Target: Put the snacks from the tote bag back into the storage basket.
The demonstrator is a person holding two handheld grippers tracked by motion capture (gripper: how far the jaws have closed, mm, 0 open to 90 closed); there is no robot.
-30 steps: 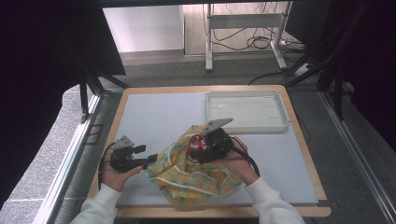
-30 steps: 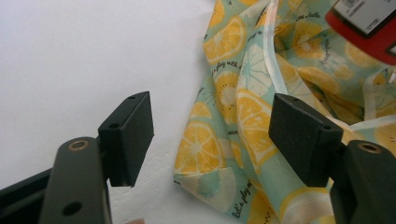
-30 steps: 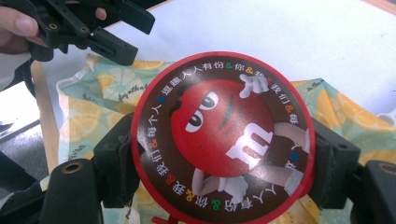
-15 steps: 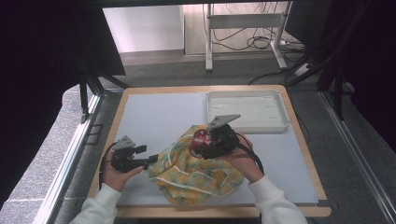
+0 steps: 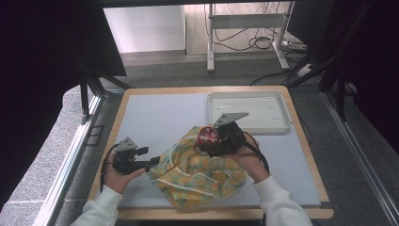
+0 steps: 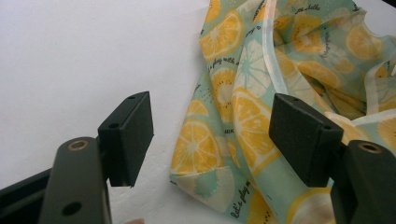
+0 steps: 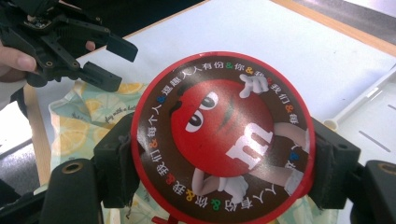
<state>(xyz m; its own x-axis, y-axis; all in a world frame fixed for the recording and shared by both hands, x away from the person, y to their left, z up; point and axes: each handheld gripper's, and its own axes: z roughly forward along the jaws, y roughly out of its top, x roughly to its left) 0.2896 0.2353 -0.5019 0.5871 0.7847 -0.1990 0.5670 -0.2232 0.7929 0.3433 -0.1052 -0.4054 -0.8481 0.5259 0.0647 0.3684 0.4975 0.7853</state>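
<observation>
A lemon-print cloth bag (image 5: 197, 174) lies crumpled on the white mat near the front edge. My right gripper (image 5: 209, 141) is shut on a round red tin (image 5: 205, 136) with a cartoon candy figure on its lid (image 7: 224, 135), and holds it just above the bag's far edge. Its pads (image 7: 116, 163) press on both sides of the tin. My left gripper (image 5: 153, 163) stands open at the bag's left edge. In the left gripper view the cloth (image 6: 243, 107) reaches in between the parted pads (image 6: 299, 135) and nothing is pinched. The left gripper (image 7: 109, 63) also appears open in the right gripper view.
A shallow white tray (image 5: 277, 123) sits at the back right of the mat. The mat (image 5: 160, 117) rests on a wood-edged table (image 5: 301, 141). Dark frames and cables stand beyond the table's far side.
The right gripper has drifted slightly up and away with the tin. The left gripper and the bag have kept still.
</observation>
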